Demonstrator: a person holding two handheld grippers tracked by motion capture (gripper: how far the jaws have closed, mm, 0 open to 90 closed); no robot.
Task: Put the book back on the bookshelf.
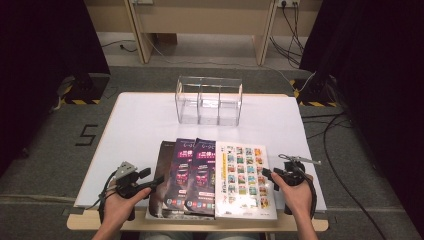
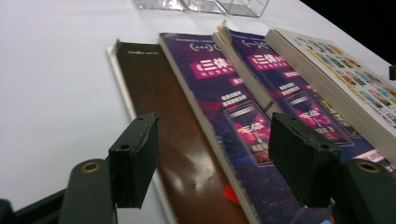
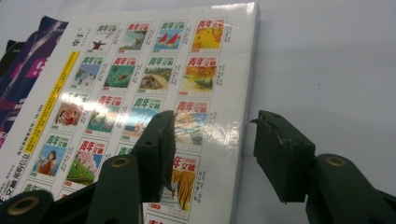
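Glossy covers, four books fanned in an overlapping row at the near edge of the white table (image 1: 135, 120): a brown book (image 1: 161, 172) lowest at the left, two purple books (image 1: 192, 175) shingled over it, and a thick white book (image 1: 245, 180) with a grid of small pictures topmost at the right. Overlap leaves each right-hand edge raised and free, so the white one looks easiest to lift first. Clear three-bay organiser (image 1: 208, 102) stands well apart at the far side, probably where the books are bound, upright. Left gripper (image 1: 145, 181) held low and near level just off the brown book's left edge, jaws wide apart, nothing between them. Right gripper (image 1: 269, 176) mirrors it, pointing inward at the white book's right edge; its jaws gape, straddling that edge without pressing it. Both forearms enter from the near side, wrists turned inward.
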